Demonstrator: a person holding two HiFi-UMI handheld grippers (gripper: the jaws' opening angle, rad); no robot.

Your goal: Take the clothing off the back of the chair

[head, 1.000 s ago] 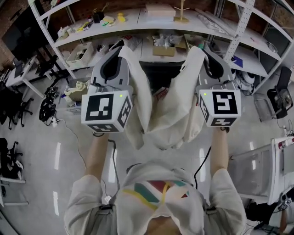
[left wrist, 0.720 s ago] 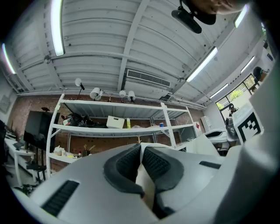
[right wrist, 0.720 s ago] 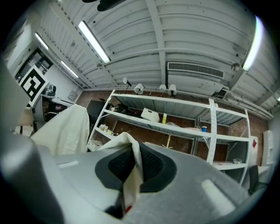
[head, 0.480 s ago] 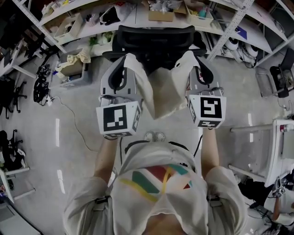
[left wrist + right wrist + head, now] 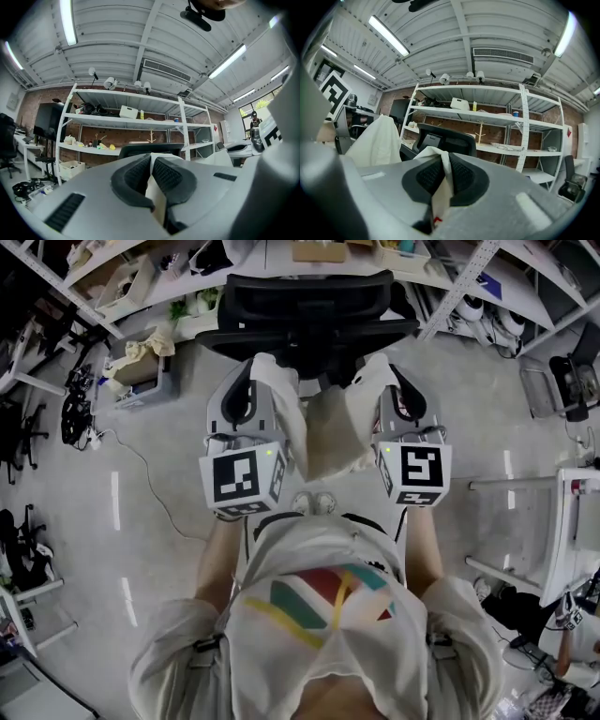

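A cream-white piece of clothing (image 5: 330, 432) hangs between my two grippers, in front of the black office chair (image 5: 309, 310). My left gripper (image 5: 267, 371) is shut on one edge of the cloth (image 5: 154, 194), which is pinched between its black pads. My right gripper (image 5: 380, 376) is shut on the other edge (image 5: 440, 187). In the right gripper view the chair's back (image 5: 445, 140) stands bare just beyond the jaws, and the cloth over the left gripper (image 5: 377, 140) shows at the left. The garment sags in a fold between the grippers, clear of the chair.
White metal shelving (image 5: 450, 287) with boxes and clutter runs behind the chair. A bin of cloth (image 5: 141, 362) and cables (image 5: 75, 413) lie on the floor at the left. Another chair (image 5: 572, 381) and a white frame (image 5: 562, 540) stand at the right.
Both grippers have come down together with the clothing still pinched. The garment, spread wide a second ago, now hangs bunched lower in front of the chair, whose back is uncovered.
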